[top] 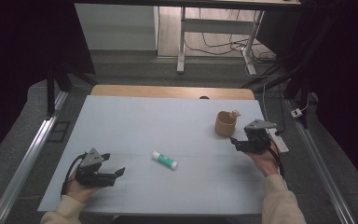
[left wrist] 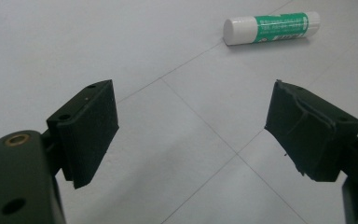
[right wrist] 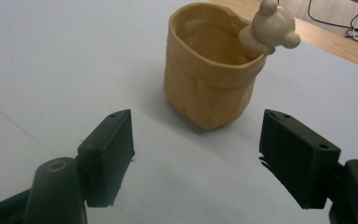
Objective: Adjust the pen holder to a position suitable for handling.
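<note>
Nearest the person, at about seven o'clock on the pale grey mat, the left gripper rests with its jaws spread wide and empty; the glue stick, white-capped with a green label whose print is too small to read, lies flat just past it toward mid-table. At about three o'clock the right gripper hovers with jaws parted and empty, just short of a tan pot with a small bear figure on its rim. Beyond the mat a wooden table edge shows, then grey floor, desk legs and trailing cables.
</note>
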Tool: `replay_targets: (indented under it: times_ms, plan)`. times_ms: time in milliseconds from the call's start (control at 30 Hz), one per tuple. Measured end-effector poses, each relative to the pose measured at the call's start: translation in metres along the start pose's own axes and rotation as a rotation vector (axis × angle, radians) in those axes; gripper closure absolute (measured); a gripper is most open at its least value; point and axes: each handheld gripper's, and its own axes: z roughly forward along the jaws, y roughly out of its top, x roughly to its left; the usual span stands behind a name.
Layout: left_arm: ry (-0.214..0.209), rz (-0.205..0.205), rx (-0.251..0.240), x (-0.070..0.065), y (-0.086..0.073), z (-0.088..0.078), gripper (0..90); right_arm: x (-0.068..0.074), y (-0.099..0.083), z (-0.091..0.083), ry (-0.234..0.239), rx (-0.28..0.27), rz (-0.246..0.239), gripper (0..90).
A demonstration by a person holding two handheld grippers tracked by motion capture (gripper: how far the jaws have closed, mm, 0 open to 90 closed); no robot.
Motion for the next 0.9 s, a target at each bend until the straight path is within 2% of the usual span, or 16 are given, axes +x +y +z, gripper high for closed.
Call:
replay_targets:
  times_ms: [233,400,500,800,900]
  plan:
    - [-0.003,-0.006,0.007,0.001,0.0,0.002,16.5,-0.012,0.007,0.01,-0.003,0.014,0.027,27.2]
    - [-0.004,-0.005,0.011,0.001,0.0,0.003,16.6,-0.02,0.012,0.015,0.006,-0.004,0.046,29.9]
    - [-0.006,-0.007,0.014,0.001,0.0,0.004,16.6,-0.028,0.016,0.018,-0.007,0.017,0.068,31.0]
    - [-0.007,-0.013,0.015,0.003,-0.001,0.004,16.8,-0.037,0.024,0.026,-0.029,0.023,0.072,36.8]
    - [-0.009,-0.012,0.018,0.003,-0.001,0.005,16.8,-0.041,0.025,0.026,-0.058,0.036,0.069,41.2]
